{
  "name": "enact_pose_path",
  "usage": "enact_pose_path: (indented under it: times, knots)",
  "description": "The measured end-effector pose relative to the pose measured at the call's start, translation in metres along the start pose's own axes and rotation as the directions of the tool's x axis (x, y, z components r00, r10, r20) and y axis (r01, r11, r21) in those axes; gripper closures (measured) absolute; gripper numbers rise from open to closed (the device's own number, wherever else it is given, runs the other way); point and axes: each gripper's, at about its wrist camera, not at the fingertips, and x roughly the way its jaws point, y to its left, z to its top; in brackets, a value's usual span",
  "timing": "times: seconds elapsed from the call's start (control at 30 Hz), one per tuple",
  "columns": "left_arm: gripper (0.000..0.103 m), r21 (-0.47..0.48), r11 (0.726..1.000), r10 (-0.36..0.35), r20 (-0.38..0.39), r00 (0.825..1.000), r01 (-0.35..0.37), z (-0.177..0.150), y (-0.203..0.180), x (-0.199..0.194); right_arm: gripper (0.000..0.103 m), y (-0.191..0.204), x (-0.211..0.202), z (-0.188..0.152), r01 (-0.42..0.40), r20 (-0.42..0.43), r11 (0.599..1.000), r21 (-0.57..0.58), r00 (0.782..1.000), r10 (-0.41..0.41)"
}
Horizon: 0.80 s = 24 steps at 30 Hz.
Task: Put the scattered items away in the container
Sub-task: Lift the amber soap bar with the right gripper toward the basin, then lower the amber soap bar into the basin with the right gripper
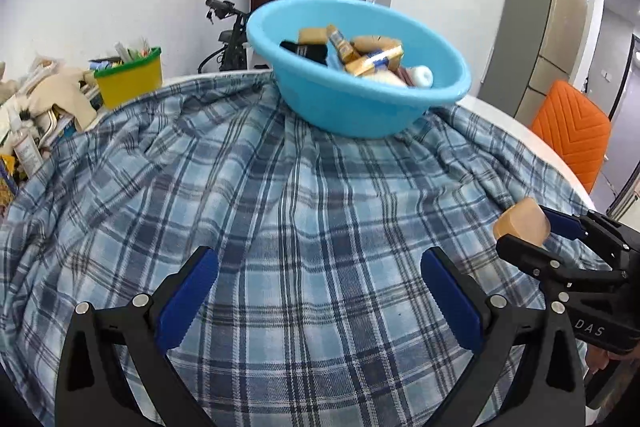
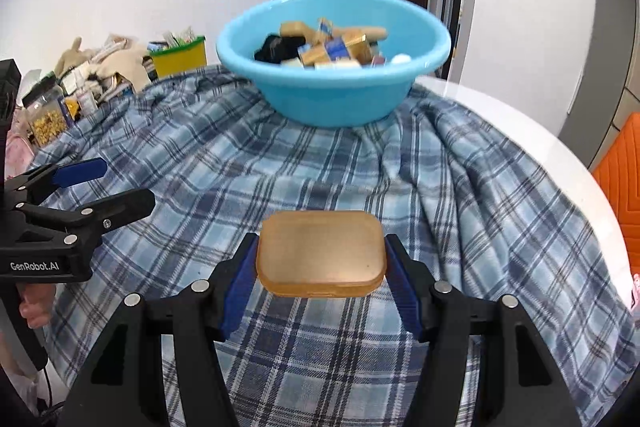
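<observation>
A light blue basin (image 1: 384, 107) (image 2: 332, 99) stands at the far side of a blue plaid cloth (image 1: 300, 207) (image 2: 280, 167) and holds several small boxes, a dark item and soap-like bars. My right gripper (image 2: 321, 259) is shut on a tan soap bar (image 2: 321, 253), held above the cloth in front of the basin; the gripper (image 1: 520, 233) and the bar (image 1: 520, 221) also show in the left wrist view. My left gripper (image 1: 320, 291) is open and empty above the cloth; it also shows in the right wrist view (image 2: 116, 183).
A yellow bin with a green rim (image 1: 130, 79) (image 2: 180, 57) stands at the back left beside a pile of cloth, bottles and jars (image 1: 36, 115) (image 2: 60, 99). An orange chair (image 1: 572, 131) stands right of the white table edge (image 2: 520, 131). A scooter (image 1: 228, 39) is behind the table.
</observation>
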Motion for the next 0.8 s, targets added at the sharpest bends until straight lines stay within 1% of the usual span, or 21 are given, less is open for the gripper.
enact_pose_path:
  times: [0.17, 0.33, 0.43, 0.53, 0.67, 0.73, 0.8]
  knots:
    - [0.0, 0.026, 0.999, 0.02, 0.034, 0.999, -0.021, 0.015, -0.004, -0.015, 0.043, -0.002, -0.022, 0.019, 0.005, 0.07, 1.0, 0.002, 0.998, -0.005]
    - [0.0, 0.027, 0.999, 0.036, 0.108, 0.993, -0.039, 0.041, -0.003, -0.032, 0.043, -0.004, -0.041, 0.043, 0.013, 0.145, 1.0, 0.002, 0.989, -0.013]
    - [0.0, 0.029, 0.998, 0.042, 0.175, 0.984, -0.048, 0.059, -0.004, -0.049, 0.043, -0.004, -0.052, 0.056, 0.022, 0.192, 1.0, 0.006, 0.981, -0.023]
    - [0.0, 0.042, 0.998, 0.042, 0.255, 0.966, -0.055, 0.073, -0.007, -0.066, 0.043, -0.004, -0.065, 0.067, 0.027, 0.249, 1.0, 0.012, 0.968, -0.03]
    - [0.0, 0.061, 0.995, 0.056, 0.321, 0.945, -0.079, 0.083, -0.012, -0.079, 0.043, -0.001, -0.081, 0.075, 0.033, 0.314, 0.999, 0.018, 0.949, -0.037]
    - [0.0, 0.061, 0.996, 0.048, 0.326, 0.944, -0.072, 0.086, -0.013, -0.08, 0.043, 0.001, -0.085, 0.077, 0.039, 0.33, 0.999, 0.013, 0.943, -0.042]
    - [0.0, 0.062, 0.997, 0.027, 0.316, 0.948, -0.05, 0.089, -0.013, -0.078, 0.043, 0.002, -0.086, 0.08, 0.04, 0.335, 0.999, 0.011, 0.941, -0.042]
